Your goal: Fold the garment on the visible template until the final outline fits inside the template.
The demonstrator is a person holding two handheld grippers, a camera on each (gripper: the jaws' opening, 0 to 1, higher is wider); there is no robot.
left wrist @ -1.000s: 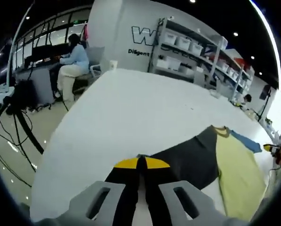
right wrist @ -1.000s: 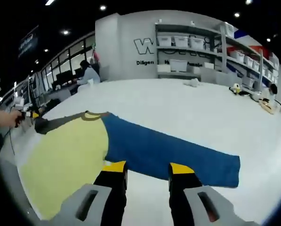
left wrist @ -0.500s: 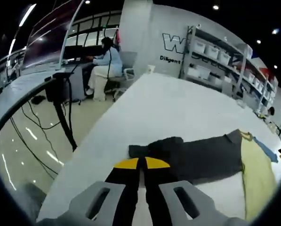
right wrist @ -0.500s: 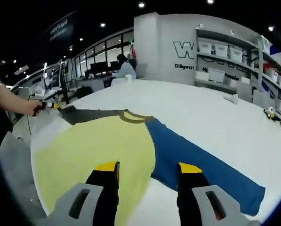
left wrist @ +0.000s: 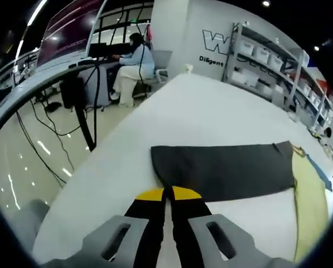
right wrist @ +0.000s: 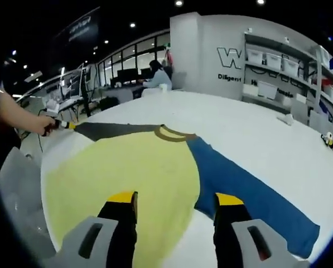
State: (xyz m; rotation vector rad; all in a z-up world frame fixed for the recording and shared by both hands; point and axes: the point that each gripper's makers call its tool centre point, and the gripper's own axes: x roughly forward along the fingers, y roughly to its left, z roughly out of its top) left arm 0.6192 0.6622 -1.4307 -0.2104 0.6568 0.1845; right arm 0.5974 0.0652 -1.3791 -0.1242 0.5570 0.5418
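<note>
Left gripper (left wrist: 167, 194) at grey sleeve (left wrist: 222, 170) cuff — pinched.

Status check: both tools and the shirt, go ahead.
Left tool shut on dark sleeve cuff. Right tool open over yellow shirt body. Blue sleeve flat. Table unobstructed.

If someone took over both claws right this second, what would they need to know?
Left claw: jaws closed together at the cuff edge of the dark grey sleeve; it seems to pinch the cloth, though the contact is hard to confirm.
Right claw: open, holding nothing, poised over the hem of the yellow body.
The shirt lies spread flat on the white table: grey sleeve stretched out one way, blue sleeve the other, brown collar on the far side.
Done: garment laid out and the grey sleeve straightened.
Left: every fold. I cannot make out a template outline.
</note>
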